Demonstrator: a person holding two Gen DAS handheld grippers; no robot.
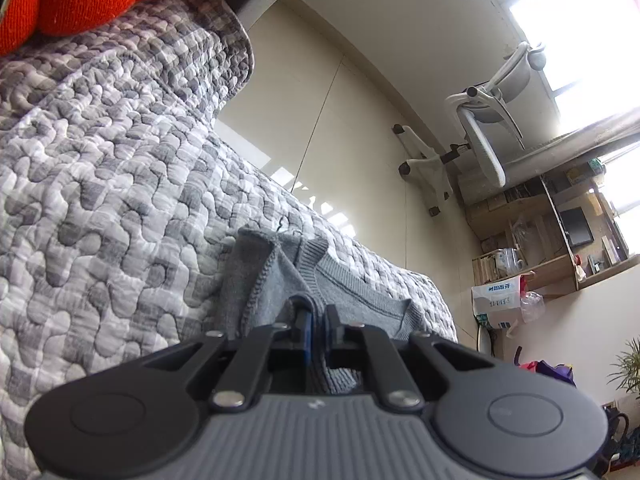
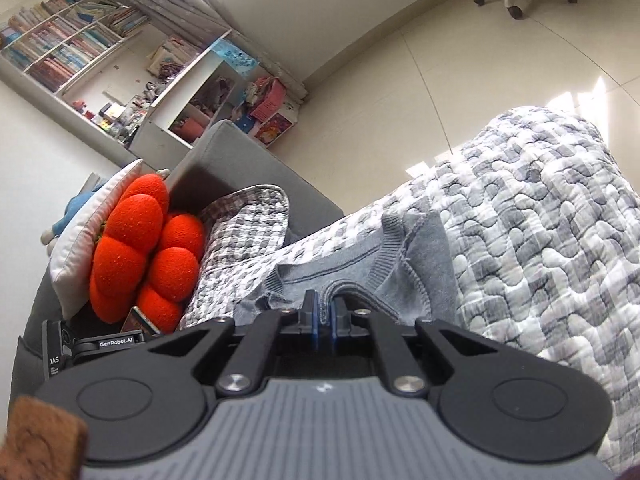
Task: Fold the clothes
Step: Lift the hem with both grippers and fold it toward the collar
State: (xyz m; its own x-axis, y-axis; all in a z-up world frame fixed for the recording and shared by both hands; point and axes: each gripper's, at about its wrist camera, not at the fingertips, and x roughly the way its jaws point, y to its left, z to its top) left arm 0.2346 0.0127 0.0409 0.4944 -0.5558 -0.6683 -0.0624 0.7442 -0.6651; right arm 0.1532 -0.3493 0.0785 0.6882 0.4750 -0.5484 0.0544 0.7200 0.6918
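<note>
Right wrist: orange cushion (image 2: 144,248) beside quilt (image 2: 540,248).

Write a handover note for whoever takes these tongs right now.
Left tongs: shut on the grey sweater, pinching a fold of its knit.
Right tongs: shut on the same sweater, near a ribbed edge.
The sweater hangs bunched between both tongs over the quilted cover on the sofa; an orange cushion sits at the sofa's end.
Done: garment gripped in both tongs.
Left: spread it flat on the cover, then fold it.
</note>
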